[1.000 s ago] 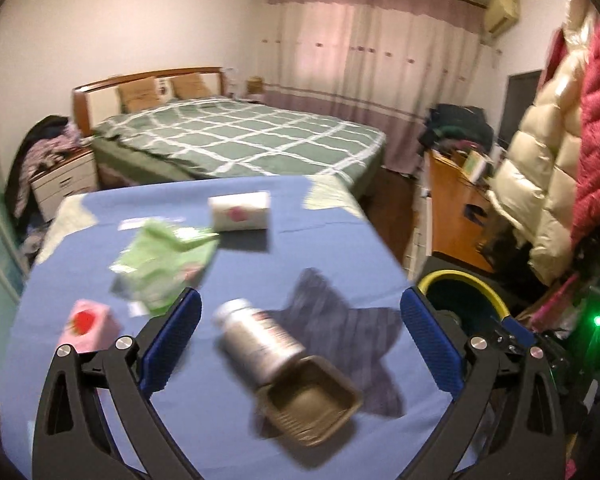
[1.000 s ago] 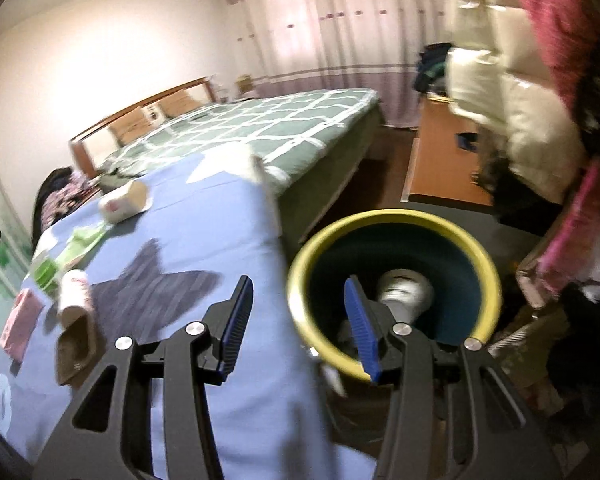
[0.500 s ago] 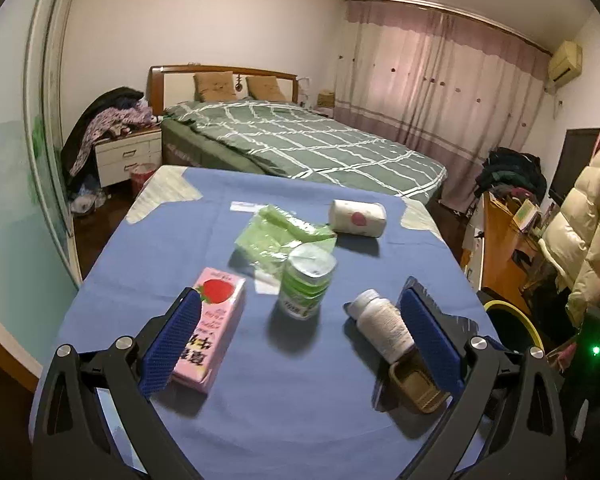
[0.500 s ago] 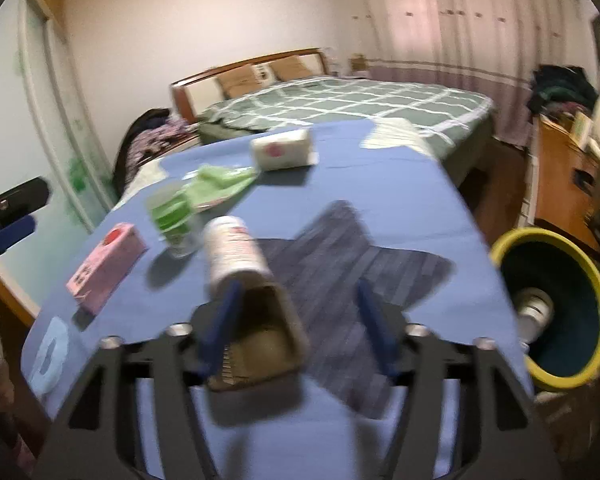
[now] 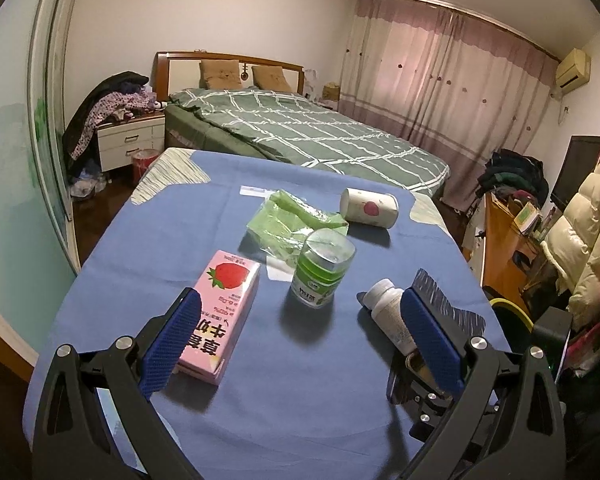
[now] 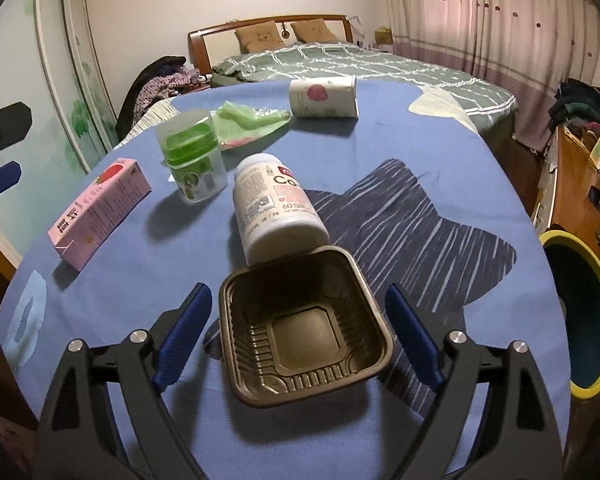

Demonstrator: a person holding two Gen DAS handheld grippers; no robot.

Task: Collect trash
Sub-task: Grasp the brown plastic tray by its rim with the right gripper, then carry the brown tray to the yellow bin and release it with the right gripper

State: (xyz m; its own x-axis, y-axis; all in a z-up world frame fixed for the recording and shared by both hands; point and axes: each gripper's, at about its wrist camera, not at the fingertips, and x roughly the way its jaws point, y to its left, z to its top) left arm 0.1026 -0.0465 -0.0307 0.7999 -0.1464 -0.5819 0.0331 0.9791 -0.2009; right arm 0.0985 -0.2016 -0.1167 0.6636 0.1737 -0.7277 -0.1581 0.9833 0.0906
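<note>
While the right tongs stand spread around the brown plastic tray, not gripping, the white pill bottle lies touching its far rim; closing could knock it rolling. Left tongs open, empty, near the strawberry milk carton. Worktop: blue cloth. Yellow-rimmed bin beside it; bedroom, bed behind.

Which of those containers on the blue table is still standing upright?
Only the clear jar with the green insert stands upright. The white pill bottle and the white cup with a pink spot both lie on their sides.
</note>
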